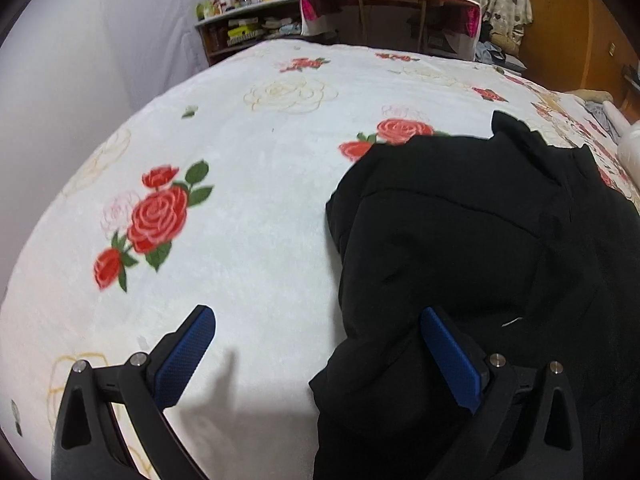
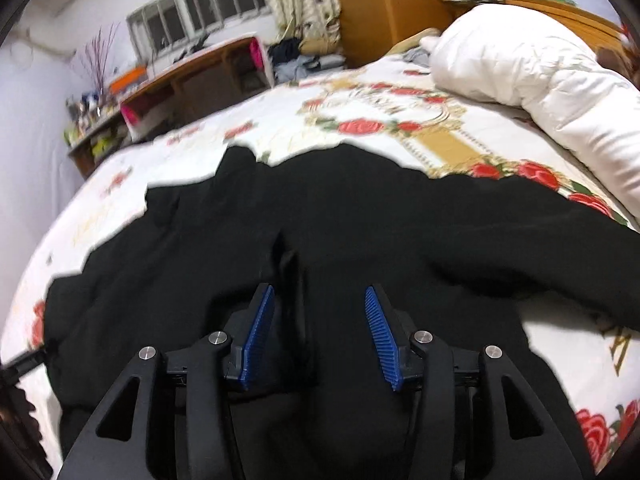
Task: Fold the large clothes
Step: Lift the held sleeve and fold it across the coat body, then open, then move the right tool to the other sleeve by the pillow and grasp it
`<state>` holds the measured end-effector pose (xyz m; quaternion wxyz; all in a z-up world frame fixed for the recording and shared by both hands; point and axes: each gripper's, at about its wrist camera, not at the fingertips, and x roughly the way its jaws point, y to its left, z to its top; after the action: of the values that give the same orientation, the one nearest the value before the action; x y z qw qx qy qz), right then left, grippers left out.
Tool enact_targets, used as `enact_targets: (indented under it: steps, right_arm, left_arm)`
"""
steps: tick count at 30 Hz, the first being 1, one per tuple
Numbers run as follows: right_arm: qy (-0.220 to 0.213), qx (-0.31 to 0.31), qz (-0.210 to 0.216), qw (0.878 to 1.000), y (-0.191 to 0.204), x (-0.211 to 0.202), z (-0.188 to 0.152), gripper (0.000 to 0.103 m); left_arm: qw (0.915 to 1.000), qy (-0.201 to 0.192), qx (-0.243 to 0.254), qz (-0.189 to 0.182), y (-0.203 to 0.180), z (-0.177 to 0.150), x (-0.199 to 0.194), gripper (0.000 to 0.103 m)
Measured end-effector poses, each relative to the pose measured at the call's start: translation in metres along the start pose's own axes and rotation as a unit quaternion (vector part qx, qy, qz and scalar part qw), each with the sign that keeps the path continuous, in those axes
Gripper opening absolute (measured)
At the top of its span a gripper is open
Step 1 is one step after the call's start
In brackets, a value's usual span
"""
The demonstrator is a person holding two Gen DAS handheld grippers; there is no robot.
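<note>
Black garment (image 1: 480,240) lies crumpled on the rose-print bedspread (image 1: 248,184); left gripper (image 1: 316,356) spread wide, bare bedspread between its pads, garment edge under the right-hand pad. Right gripper (image 2: 320,332) over the garment (image 2: 340,220), jaws apart, pads not pressing cloth.

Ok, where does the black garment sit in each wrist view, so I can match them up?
Left wrist view: the black garment fills the right and lower right, on the rose-print bedspread.
Right wrist view: the black garment spans the middle, under the open hand-held gripper.
Shared landmark: the wooden desk beyond the bed.
</note>
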<state>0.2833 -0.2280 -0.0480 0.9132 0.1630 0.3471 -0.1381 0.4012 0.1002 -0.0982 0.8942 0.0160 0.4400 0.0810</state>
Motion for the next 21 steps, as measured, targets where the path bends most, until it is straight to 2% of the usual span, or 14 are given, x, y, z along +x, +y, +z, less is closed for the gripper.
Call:
enact_targets:
  steps: [2, 4, 6, 7, 9, 11, 12, 14, 16, 17, 19, 21]
  right_arm:
    - [-0.009, 0.002, 0.019, 1.000, -0.001, -0.004, 0.011, 0.052]
    - [0.002, -0.025, 0.050, 0.998, 0.014, 0.003, 0.022, 0.052]
    - [0.028, -0.091, 0.093, 0.991, 0.041, 0.021, 0.025, 0.052]
    - [0.049, -0.116, 0.100, 0.987, 0.052, 0.033, 0.021, 0.052]
    - [0.082, -0.143, 0.082, 0.983, 0.060, 0.051, 0.010, 0.052]
    - [0.100, -0.169, 0.033, 0.980, 0.054, 0.063, -0.003, 0.054]
    - [0.103, -0.160, 0.034, 0.981, 0.041, 0.066, -0.007, 0.062]
    - [0.112, -0.122, 0.040, 0.985, 0.016, 0.065, -0.007, 0.070]
    - [0.099, -0.121, 0.002, 0.988, 0.003, 0.058, -0.005, 0.070]
    - [0.101, -0.114, -0.002, 0.988, 0.000, 0.055, -0.003, 0.070]
    - [0.094, -0.094, 0.007, 0.991, -0.003, 0.041, 0.004, 0.070]
    - [0.067, -0.104, 0.042, 0.991, 0.007, 0.022, 0.007, 0.070]
  left_arm:
    - [0.9999, -0.010, 0.003, -0.006, -0.003, 0.006, -0.006, 0.103]
    - [0.9998, -0.018, 0.010, -0.001, -0.009, 0.011, -0.008, 0.103]
    - [0.9999, -0.002, 0.013, 0.006, -0.015, 0.015, 0.001, 0.103]
    - [0.9997, 0.008, 0.017, 0.015, -0.017, 0.015, 0.007, 0.103]
    - [0.9990, 0.028, 0.022, 0.028, -0.019, 0.012, 0.021, 0.103]
    - [0.9989, 0.038, 0.017, 0.022, -0.018, 0.010, 0.030, 0.103]
    - [0.9990, 0.036, 0.012, 0.022, -0.017, 0.010, 0.030, 0.103]
    - [0.9990, 0.029, 0.016, 0.029, -0.019, 0.009, 0.029, 0.103]
    - [0.9989, 0.029, 0.015, 0.033, -0.019, 0.007, 0.030, 0.103]
    - [0.9991, 0.027, 0.009, 0.032, -0.018, 0.007, 0.028, 0.103]
    - [0.9993, 0.024, -0.002, 0.030, -0.015, 0.007, 0.021, 0.103]
    - [0.9992, 0.020, 0.004, 0.034, -0.017, 0.006, 0.019, 0.103]
